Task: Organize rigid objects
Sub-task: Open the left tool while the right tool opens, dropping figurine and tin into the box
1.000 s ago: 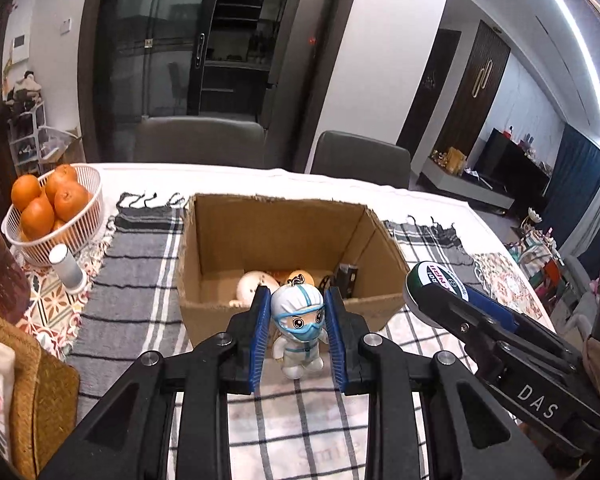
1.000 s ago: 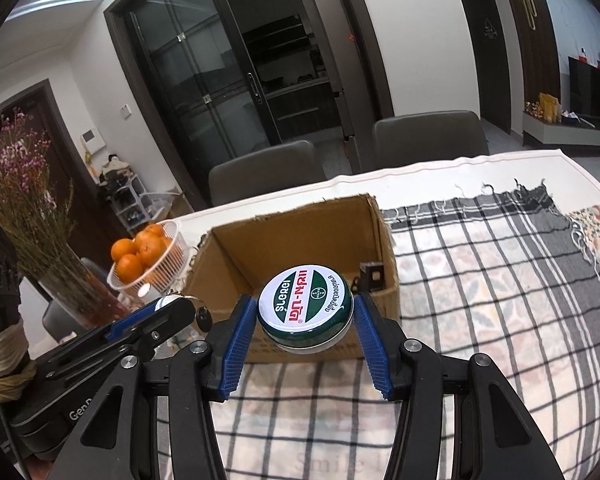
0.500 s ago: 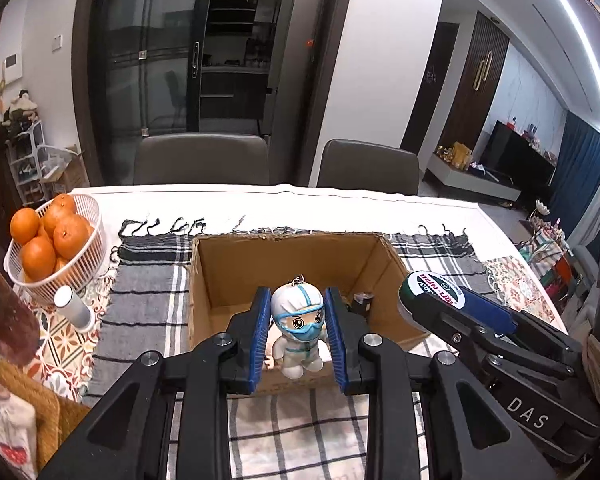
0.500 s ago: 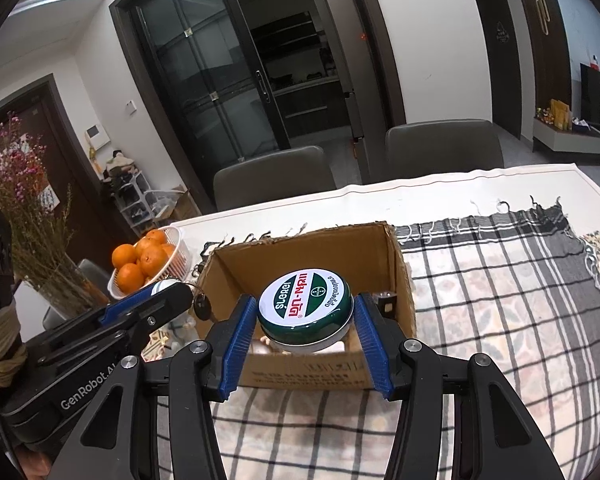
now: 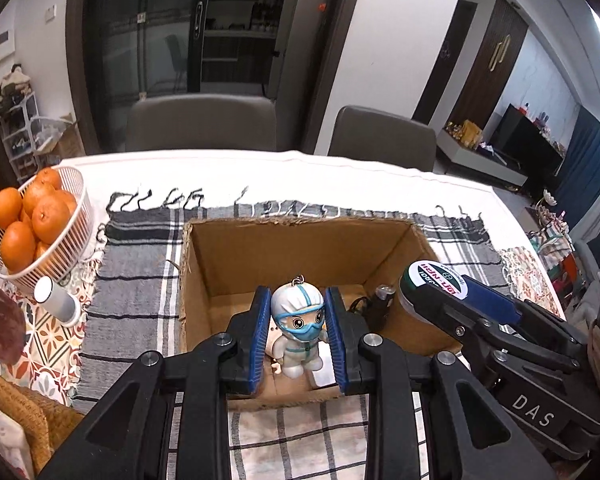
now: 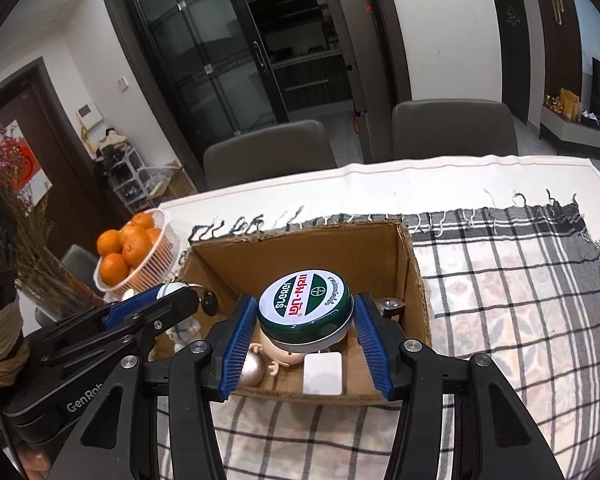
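My left gripper [image 5: 298, 336] is shut on a small white doll figure in a blue mask [image 5: 299, 330] and holds it over the near part of the open cardboard box [image 5: 284, 248]. My right gripper [image 6: 306, 328] is shut on a round green tin with a white and red label [image 6: 305, 309], also over the box [image 6: 412, 276]. The tin shows at the right of the left wrist view [image 5: 436, 286]. Inside the box lie a baby doll [image 6: 284, 356], a white square item [image 6: 324, 374], a round pale ball [image 6: 252, 368] and a small dark item [image 6: 390, 306].
A white basket of oranges [image 5: 32, 220] and a white cylinder [image 5: 56, 304] stand left of the box. A checked cloth [image 6: 520, 320] covers the table. Dried flowers [image 6: 28, 240] stand at the left. A wicker item [image 5: 24, 412] lies at the near left. Two chairs [image 5: 200, 124] stand behind the table.
Both grippers have risen and moved forward over the box with the doll figure and the tin still held. The inside of the box now shows from above.
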Demonstrator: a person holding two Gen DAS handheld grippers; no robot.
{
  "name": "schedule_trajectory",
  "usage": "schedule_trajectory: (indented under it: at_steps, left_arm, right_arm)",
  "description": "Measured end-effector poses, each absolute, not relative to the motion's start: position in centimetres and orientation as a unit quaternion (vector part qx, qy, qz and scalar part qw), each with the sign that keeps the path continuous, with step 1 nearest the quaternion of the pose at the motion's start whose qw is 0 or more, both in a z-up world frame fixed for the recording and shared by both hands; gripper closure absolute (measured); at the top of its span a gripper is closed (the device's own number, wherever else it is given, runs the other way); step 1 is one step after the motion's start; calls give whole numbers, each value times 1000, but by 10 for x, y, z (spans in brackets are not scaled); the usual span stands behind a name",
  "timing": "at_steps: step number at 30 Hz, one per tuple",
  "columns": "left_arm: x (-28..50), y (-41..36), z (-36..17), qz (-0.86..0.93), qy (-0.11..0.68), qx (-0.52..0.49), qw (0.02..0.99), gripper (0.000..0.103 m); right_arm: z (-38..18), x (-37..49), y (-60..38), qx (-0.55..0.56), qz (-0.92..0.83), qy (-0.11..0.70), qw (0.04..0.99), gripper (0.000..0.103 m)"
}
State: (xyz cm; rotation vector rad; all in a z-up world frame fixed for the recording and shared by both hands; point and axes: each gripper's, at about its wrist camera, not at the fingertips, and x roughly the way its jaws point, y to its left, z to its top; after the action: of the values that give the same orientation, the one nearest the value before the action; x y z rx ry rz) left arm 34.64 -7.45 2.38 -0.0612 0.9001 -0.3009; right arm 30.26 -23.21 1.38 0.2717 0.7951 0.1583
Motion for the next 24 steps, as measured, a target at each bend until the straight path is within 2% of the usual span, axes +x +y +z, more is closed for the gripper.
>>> schedule_trajectory:
  at_steps: [18,24]
  left_arm:
    - [372,-71,-19,-105,497,-20,861,76]
    - [364,-70,-15,-96,490,-12,867,75]
  right_arm:
    - [-27,336,-226,107,51,467,876,50]
    - [-28,331,-227,97,39,466,879,49]
